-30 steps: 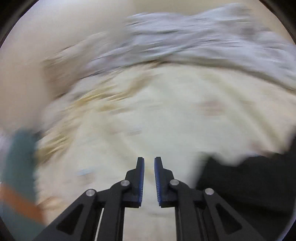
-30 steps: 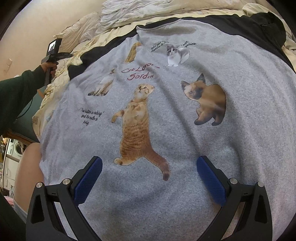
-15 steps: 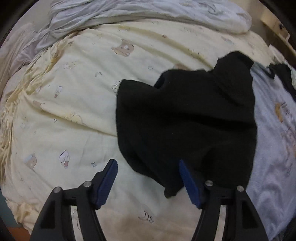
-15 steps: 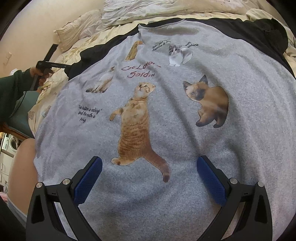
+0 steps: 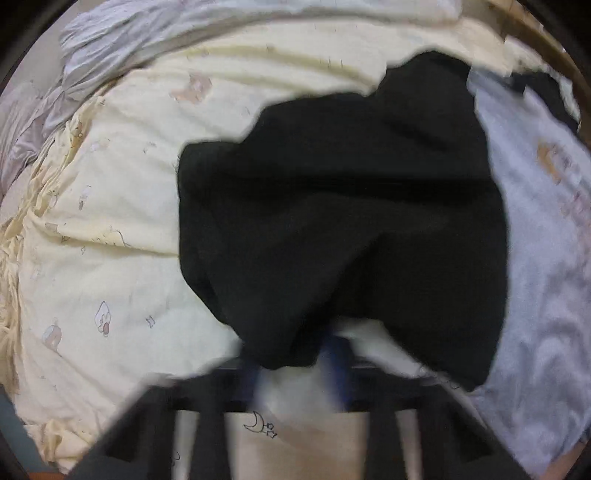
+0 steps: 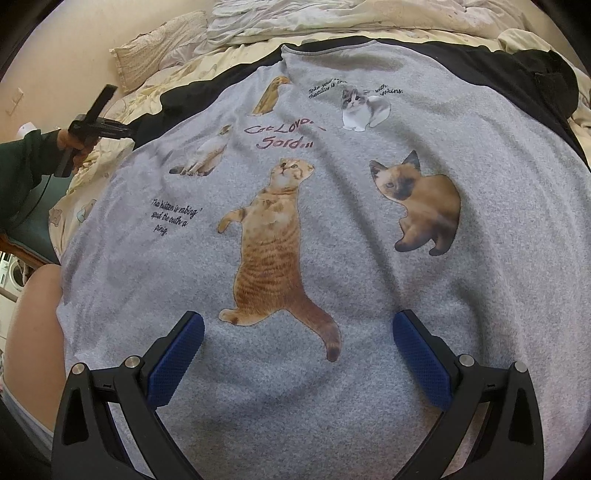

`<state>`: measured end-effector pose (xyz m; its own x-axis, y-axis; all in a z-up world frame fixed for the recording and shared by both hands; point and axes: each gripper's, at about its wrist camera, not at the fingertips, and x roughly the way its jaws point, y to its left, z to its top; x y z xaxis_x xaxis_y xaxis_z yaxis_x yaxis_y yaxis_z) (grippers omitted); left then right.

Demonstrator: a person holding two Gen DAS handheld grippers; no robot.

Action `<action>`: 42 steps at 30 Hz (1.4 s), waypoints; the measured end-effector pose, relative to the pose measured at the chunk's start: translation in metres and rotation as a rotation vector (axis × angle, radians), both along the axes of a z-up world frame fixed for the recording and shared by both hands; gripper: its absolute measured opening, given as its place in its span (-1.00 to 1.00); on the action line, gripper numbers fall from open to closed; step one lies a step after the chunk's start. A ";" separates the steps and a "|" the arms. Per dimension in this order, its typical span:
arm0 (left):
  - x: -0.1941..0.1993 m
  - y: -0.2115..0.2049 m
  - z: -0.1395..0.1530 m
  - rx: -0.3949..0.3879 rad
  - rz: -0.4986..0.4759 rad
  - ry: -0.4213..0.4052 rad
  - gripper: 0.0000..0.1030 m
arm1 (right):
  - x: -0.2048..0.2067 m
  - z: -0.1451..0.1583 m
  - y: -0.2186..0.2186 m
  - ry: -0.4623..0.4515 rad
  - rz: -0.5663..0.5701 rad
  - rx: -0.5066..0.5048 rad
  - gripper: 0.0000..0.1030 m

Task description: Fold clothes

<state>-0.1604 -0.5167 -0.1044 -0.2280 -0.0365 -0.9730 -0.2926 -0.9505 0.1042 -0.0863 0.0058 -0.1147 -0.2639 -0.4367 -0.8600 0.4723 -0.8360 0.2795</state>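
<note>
A grey sweatshirt (image 6: 369, 295) with cat prints and black sleeves lies face up on the bed. My right gripper (image 6: 297, 350) hovers open above its lower front, with the orange cat's tail between the pads and nothing gripped. In the left wrist view the black sleeve (image 5: 332, 203) lies bunched on the cream duvet, beside the grey body (image 5: 535, 258). My left gripper (image 5: 293, 358) is blurred, its jaws closing on the sleeve's near edge, which sits between the blue pads. The right wrist view shows that gripper (image 6: 92, 122) at the far left in a hand with a dark green cuff.
A cream duvet (image 5: 110, 221) with small cartoon prints covers the bed. A crumpled pale grey sheet (image 5: 129, 33) lies at the far side, with a pillow (image 6: 155, 51) by the wall. A person's bare leg (image 6: 33, 332) is at the bed's near left edge.
The left gripper swung over to the black sleeve, opened wide above it, then came down and closed around its near edge. The right gripper stayed open over the grey front.
</note>
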 end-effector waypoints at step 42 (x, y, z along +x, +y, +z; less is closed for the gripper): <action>-0.090 0.066 0.009 -0.055 0.180 0.169 -0.95 | 0.003 -0.001 -0.004 0.023 0.028 0.030 1.00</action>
<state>-0.2503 -0.4505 -0.0949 -0.3723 -0.1432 -0.9170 -0.0931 -0.9773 0.1904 -0.0829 0.0017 -0.1158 -0.2717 -0.4186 -0.8666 0.5020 -0.8299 0.2434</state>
